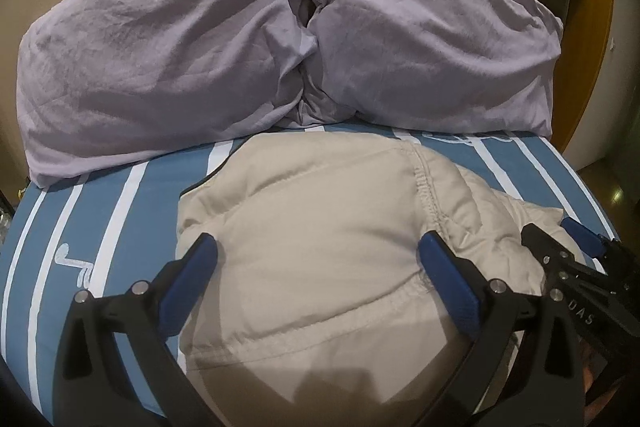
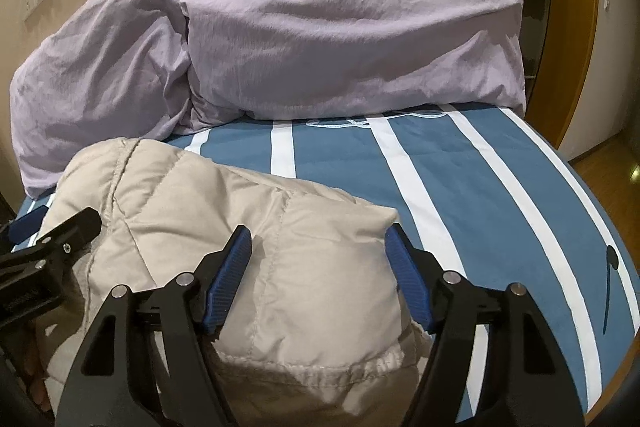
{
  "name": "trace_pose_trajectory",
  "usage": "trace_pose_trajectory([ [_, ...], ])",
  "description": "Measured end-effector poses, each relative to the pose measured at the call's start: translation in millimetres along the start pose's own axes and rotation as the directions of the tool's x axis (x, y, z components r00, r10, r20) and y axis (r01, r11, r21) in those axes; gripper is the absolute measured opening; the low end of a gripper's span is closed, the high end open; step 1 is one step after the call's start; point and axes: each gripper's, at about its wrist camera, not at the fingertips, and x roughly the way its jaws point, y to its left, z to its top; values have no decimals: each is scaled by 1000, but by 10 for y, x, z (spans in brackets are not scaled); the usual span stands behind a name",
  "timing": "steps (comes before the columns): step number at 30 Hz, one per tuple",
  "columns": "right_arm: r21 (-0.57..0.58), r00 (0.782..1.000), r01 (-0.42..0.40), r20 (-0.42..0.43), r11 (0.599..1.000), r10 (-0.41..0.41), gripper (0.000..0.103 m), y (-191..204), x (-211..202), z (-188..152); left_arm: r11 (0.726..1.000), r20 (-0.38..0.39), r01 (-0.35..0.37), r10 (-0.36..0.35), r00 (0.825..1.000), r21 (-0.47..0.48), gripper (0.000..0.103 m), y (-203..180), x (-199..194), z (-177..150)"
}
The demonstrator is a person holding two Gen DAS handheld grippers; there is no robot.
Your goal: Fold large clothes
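Observation:
A beige quilted jacket [image 1: 320,235] lies bunched on the blue and white striped bed sheet [image 1: 120,195]; it also shows in the right wrist view [image 2: 280,247]. My left gripper [image 1: 316,247] is open, its blue-padded fingers straddling the jacket's near part without pinching it. My right gripper [image 2: 320,239] is open too, its fingers either side of the jacket's right end. In the left wrist view the right gripper [image 1: 560,239] shows at the jacket's right edge. In the right wrist view the left gripper's fingers [image 2: 68,231] show at the left.
Two lilac pillows [image 1: 160,67] [image 1: 440,47] lie at the head of the bed against the wall. A wooden door frame [image 2: 576,27] and wooden floor [image 2: 608,163] are to the right. Bare sheet [image 2: 480,187] lies right of the jacket.

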Motion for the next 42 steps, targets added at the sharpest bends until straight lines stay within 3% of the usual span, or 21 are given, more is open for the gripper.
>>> trace_pose_trajectory([
  [28,65,999,12,29,998,-14,81,-69,141,-184,999,22,35,-35,999,-12,101,0,127,-112],
  [42,44,999,37,9,998,-37,83,-36,171,-168,999,34,34,-33,999,-19,101,-11,131,-128],
])
